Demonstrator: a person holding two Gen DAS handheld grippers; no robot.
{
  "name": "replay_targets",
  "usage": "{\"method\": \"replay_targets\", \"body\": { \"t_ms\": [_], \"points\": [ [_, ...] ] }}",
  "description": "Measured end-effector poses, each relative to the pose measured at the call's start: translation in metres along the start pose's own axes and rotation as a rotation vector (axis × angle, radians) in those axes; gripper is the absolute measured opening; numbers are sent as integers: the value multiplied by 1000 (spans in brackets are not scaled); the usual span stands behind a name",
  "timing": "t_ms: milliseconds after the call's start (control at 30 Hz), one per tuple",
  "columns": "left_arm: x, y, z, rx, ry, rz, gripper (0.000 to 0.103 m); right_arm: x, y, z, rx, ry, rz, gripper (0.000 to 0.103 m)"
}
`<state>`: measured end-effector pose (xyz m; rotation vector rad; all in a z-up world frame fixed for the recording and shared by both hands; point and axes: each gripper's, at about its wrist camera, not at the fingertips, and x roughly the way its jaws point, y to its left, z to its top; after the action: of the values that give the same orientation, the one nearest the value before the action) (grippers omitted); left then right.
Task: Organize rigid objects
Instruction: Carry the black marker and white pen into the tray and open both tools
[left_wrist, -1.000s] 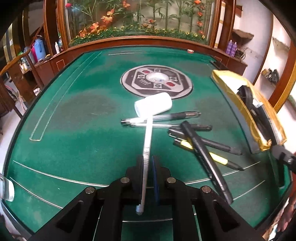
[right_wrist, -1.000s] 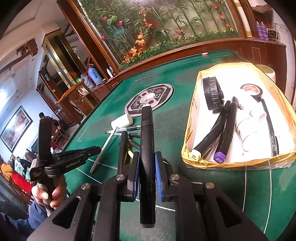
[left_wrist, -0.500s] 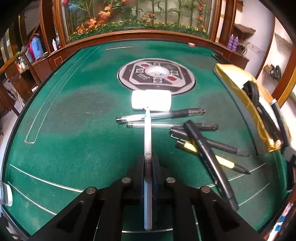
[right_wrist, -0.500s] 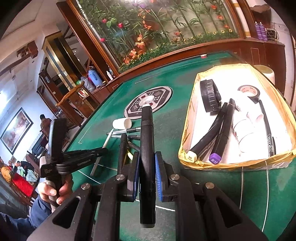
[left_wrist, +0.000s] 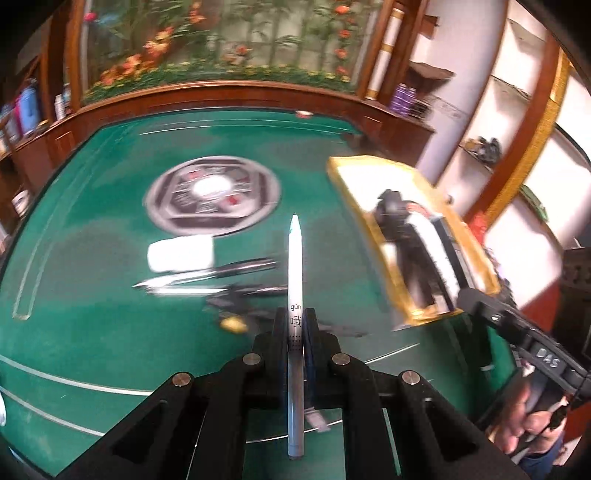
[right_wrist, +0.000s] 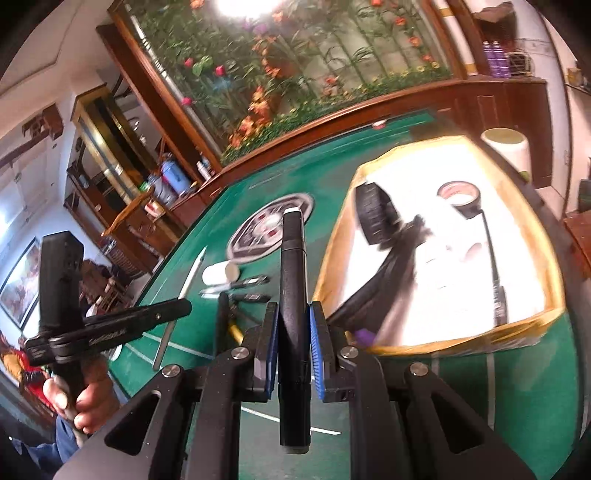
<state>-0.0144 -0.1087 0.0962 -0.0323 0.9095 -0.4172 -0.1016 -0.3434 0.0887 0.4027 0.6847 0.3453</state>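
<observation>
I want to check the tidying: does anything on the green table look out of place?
Yes. Several loose pens and a small white cylinder lie scattered on the green felt table, outside the yellow-rimmed box holding the other items.

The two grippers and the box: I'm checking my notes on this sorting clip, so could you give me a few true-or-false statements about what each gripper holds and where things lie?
1. The left gripper is shut on a white pen. True.
2. The right gripper is open with nothing in it. False: it is shut on a black marker.
3. The yellow-rimmed box already holds items, among them a roll of tape. True.
4. All the pens are off the green table. False: several pens and a white cylinder lie there.
5. The white pen lies in the box. False: it is in the left gripper, above the table.
</observation>
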Motion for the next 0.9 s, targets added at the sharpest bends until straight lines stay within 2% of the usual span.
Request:
{"method": "replay_targets", "body": {
  "t_ms": [200,333,400,533,667,733,833,900],
  "points": [
    [11,-65,27,77,6,-84,7,-19,-25,21,25,-50,-73,15],
    [36,-99,39,103,61,-126,7,-20,-48,32,59,-42,-135,15],
    [53,-111,42,114,83,-112,7,-17,-58,35,56,-36,-186,15],
    [79,-126,44,120,130,-124,7,-6,-79,37,91,-2,-217,15],
    [98,-138,45,137,130,-96,7,3,-91,39,99,16,-240,15],
    [105,-144,49,151,105,-73,7,7,-96,42,107,18,-249,15],
    [122,-147,58,138,122,-83,7,10,-102,48,112,23,-267,15],
    [134,-148,60,142,136,-60,7,14,-104,53,112,31,-284,15]
  ]
}}
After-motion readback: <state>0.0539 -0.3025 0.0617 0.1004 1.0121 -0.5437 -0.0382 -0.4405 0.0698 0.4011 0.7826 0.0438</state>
